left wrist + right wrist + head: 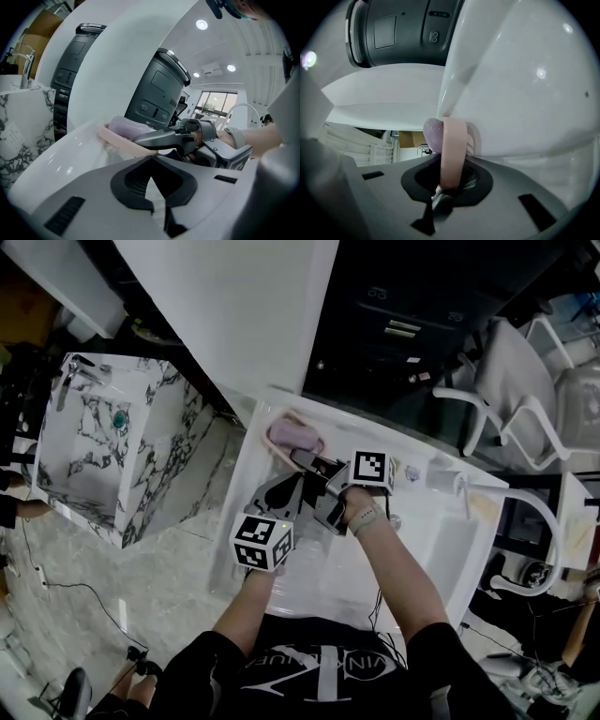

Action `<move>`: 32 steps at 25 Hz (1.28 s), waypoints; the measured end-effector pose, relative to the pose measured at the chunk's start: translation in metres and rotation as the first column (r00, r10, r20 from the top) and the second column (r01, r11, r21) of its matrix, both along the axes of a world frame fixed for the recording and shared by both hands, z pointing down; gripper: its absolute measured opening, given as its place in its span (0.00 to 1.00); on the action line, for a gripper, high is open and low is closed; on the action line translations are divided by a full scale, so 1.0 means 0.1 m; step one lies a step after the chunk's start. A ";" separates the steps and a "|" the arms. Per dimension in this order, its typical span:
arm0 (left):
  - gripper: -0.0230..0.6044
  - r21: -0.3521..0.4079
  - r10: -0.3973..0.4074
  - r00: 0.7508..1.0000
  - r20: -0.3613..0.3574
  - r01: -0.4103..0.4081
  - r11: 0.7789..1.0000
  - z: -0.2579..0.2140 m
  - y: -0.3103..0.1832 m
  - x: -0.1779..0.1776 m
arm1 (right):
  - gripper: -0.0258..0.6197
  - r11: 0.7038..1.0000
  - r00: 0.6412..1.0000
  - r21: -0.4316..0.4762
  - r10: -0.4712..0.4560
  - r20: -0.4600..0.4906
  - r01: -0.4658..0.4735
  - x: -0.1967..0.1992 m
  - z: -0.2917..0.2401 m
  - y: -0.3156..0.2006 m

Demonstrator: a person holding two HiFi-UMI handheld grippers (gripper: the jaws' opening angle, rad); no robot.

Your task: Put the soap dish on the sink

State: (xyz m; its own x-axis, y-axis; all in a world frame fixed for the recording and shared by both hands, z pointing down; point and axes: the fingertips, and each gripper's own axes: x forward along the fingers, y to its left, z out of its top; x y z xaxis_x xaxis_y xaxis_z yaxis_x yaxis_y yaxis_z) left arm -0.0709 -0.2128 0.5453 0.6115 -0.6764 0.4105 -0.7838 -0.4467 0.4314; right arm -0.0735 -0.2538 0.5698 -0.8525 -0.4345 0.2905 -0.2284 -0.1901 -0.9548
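**Soap dish**: pink and shallow, with a purple bar of soap in it. It sits at the far left corner of the white sink, close against the white wall panel behind.

**Right gripper**: jaws clamped on the near rim of the soap dish. In the right gripper view the rim stands on edge between the pads.

**Left gripper**: jaws together with nothing between them. It lies just beside the right gripper, short of the dish.

**Edges and room:**
- The sink's left edge drops to the floor directly under the dish corner.
- A marble-patterned vanity stands well apart across that gap.
- The wall panel closes off the far side.
- To the right, bare sink top runs open as far as a curved white spout.
- The basin in front of the person is open.

**Hidden or unclear:**
- The right gripper's jaws cover the near part of the dish in the head view.
- No view settles whether the dish's underside touches the sink top or hangs just above it.
- The left gripper view shows only the dish's left end and the soap past the right gripper's arm.
- The sink's right end is cut off by the frame.
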 end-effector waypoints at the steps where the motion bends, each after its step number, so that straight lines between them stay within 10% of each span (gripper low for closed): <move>1: 0.06 0.000 0.005 1.000 -0.007 -0.005 1.000 0.00 0.00 0.00 | 0.11 1.000 1.000 0.001 -0.002 0.005 0.002 0.00 0.00 0.00; 22: 0.06 -0.079 0.037 0.980 -0.195 -0.053 0.995 0.04 -0.01 0.01 | 0.12 0.998 0.998 -0.052 0.024 0.059 -0.021 0.03 0.03 0.04; 32: 0.06 -0.170 -0.010 0.987 -0.160 -0.018 0.985 0.12 -0.04 -0.09 | 0.14 0.999 0.998 -0.047 0.004 0.061 -0.001 0.03 0.07 0.07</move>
